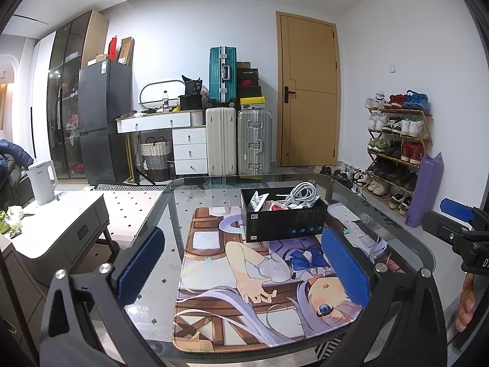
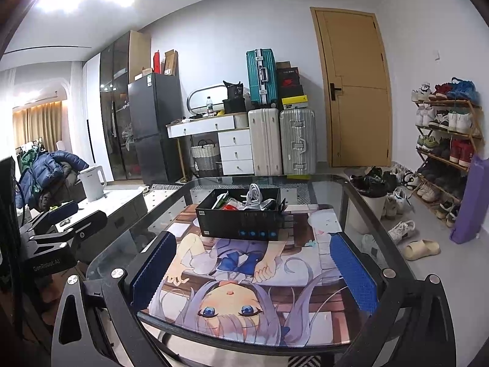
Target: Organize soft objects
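A black open box stands on a printed anime mat on the glass table. It holds a coiled white cable, a red item and other small things. The same box and mat show in the right wrist view. My left gripper is open and empty, above the mat's near part, short of the box. My right gripper is open and empty over the mat's near edge. The right gripper also shows at the right edge of the left view.
A side table with a white kettle stands left. Suitcases, a white dresser and a fridge line the far wall. A shoe rack and a purple bag stand right. Loose shoes and a slipper lie on the floor.
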`<state>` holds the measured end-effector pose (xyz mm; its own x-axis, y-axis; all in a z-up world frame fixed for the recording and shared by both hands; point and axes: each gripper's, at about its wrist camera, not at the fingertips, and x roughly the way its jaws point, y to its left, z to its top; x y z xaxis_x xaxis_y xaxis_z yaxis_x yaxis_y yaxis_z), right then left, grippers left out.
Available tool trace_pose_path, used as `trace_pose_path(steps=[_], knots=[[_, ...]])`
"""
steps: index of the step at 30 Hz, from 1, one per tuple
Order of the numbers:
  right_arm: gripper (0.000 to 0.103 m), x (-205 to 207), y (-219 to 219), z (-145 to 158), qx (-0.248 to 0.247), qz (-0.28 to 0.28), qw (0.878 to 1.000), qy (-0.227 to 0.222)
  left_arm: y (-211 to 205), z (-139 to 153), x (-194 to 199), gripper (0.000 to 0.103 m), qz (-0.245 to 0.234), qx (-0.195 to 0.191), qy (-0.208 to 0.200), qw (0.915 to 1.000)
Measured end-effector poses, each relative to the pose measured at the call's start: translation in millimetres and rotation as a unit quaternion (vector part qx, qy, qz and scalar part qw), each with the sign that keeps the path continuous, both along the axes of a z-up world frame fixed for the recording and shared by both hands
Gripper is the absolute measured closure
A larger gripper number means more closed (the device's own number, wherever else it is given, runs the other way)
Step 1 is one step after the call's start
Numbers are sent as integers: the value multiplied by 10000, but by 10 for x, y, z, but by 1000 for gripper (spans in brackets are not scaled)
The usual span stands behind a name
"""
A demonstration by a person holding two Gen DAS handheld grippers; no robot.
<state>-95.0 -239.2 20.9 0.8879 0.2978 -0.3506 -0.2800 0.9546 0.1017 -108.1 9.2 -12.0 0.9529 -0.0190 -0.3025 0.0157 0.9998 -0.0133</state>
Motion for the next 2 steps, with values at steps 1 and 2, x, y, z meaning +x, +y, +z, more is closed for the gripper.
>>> trace_pose_path(steps=[1, 2], knots=[[1, -2, 2, -1, -3, 0, 10000, -1, 1, 0, -2, 0, -10, 0, 0, 10000], [1, -1, 1, 0, -3, -3, 10000, 2, -1, 1, -8, 0, -31, 12, -2, 10000]])
